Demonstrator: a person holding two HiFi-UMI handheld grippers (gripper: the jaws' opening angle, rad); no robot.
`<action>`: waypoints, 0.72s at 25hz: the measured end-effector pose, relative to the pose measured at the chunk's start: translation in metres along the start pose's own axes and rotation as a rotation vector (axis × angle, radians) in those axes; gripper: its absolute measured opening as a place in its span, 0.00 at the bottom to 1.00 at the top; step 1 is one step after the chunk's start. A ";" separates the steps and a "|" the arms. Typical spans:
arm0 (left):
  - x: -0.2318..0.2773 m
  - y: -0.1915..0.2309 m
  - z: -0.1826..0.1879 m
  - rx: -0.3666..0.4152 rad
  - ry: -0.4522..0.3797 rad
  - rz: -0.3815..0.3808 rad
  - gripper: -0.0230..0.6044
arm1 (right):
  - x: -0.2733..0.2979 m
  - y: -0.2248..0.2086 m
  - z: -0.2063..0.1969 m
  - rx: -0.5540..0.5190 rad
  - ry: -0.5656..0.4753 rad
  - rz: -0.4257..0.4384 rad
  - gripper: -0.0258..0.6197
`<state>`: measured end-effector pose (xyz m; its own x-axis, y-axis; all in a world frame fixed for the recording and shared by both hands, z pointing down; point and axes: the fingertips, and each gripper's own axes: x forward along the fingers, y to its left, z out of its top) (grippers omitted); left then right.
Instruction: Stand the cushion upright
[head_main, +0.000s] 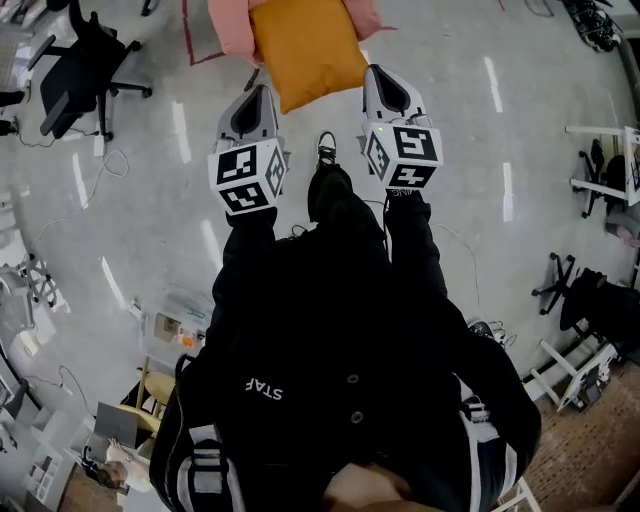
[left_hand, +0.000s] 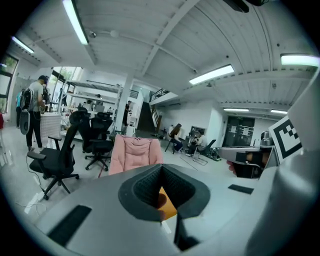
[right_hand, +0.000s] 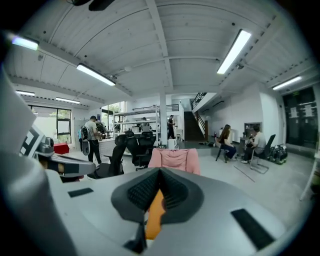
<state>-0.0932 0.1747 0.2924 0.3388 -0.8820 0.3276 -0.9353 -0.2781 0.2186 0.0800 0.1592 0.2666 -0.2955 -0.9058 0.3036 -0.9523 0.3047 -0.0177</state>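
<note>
the orange cushion (head_main: 305, 48) hangs in the air between the two grippers. the left gripper (head_main: 260, 92) is shut tight on its left edge and the right gripper (head_main: 374, 72) on its right edge. a pink chair (left_hand: 135, 154) stands well ahead

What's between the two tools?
The orange cushion, in the head view, spans from left tool to right tool; both are shut on its edges.
</note>
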 end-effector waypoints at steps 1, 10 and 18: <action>0.023 -0.004 0.008 0.000 0.004 0.003 0.04 | 0.019 -0.014 0.005 -0.005 0.008 0.009 0.06; 0.189 -0.011 0.053 -0.023 0.058 0.038 0.04 | 0.158 -0.097 0.041 0.034 0.042 0.104 0.06; 0.237 0.017 0.028 -0.055 0.138 0.105 0.04 | 0.218 -0.104 0.006 0.039 0.136 0.162 0.06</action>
<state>-0.0316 -0.0493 0.3482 0.2539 -0.8432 0.4738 -0.9607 -0.1628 0.2250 0.1138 -0.0714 0.3294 -0.4344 -0.7971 0.4194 -0.8962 0.4290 -0.1129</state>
